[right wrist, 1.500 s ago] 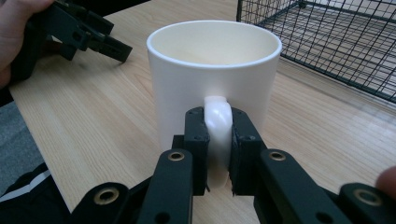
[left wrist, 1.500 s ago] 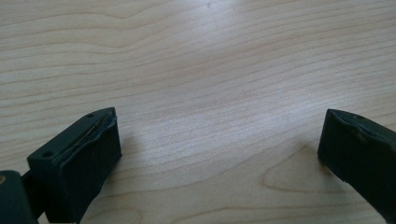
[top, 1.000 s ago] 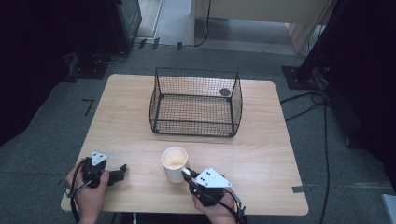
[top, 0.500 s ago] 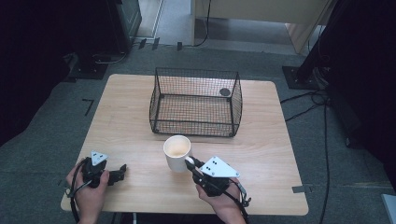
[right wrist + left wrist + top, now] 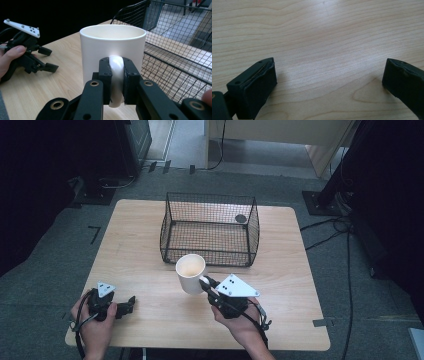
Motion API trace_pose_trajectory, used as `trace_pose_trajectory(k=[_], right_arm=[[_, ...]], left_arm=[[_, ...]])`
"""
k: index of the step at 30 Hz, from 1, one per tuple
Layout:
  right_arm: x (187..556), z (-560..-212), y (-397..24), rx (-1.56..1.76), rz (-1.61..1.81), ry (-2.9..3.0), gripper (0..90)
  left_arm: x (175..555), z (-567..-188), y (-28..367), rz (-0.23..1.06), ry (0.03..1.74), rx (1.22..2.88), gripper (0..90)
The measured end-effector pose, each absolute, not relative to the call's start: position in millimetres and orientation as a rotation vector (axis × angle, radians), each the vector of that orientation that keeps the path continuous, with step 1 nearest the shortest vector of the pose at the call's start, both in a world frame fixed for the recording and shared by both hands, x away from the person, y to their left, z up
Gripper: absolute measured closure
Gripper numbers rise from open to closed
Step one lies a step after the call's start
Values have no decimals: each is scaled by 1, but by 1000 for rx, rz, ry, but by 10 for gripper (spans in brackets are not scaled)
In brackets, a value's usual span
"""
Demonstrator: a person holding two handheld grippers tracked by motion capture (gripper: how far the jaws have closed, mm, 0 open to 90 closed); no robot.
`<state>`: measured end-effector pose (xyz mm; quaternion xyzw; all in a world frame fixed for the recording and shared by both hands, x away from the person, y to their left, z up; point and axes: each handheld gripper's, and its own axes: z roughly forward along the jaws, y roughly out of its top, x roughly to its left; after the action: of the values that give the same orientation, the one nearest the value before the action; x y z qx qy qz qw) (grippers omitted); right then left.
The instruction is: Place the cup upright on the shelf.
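Right gripper (image 5: 116, 82) pinches mug (image 5: 190, 273) handle, just beside basket (image 5: 210, 227) front edge; left gripper (image 5: 131, 301) spread.

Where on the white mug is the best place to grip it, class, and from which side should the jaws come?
Grip the white mug by its handle, coming from the person's side of the table. The mug stands upright with the handle facing that way, a narrow loop that two jaws can pinch from both flanks. The right gripper is clamped there now; the wide round body would likely need a far wider opening.

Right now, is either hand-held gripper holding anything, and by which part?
The right hand-held gripper holds the white mug by its handle. The left hand-held gripper is open, holding nothing.
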<state>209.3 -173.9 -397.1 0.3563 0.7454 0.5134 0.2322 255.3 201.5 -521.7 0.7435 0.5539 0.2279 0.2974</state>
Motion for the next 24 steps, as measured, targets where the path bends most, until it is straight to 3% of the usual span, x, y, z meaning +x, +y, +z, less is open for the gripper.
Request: trace_pose_trajectory(k=[24], right_arm=[[264, -350, -187, 978, 1392, 1981, 805]], left_arm=[[255, -521, 202, 603, 1472, 1978, 0]])
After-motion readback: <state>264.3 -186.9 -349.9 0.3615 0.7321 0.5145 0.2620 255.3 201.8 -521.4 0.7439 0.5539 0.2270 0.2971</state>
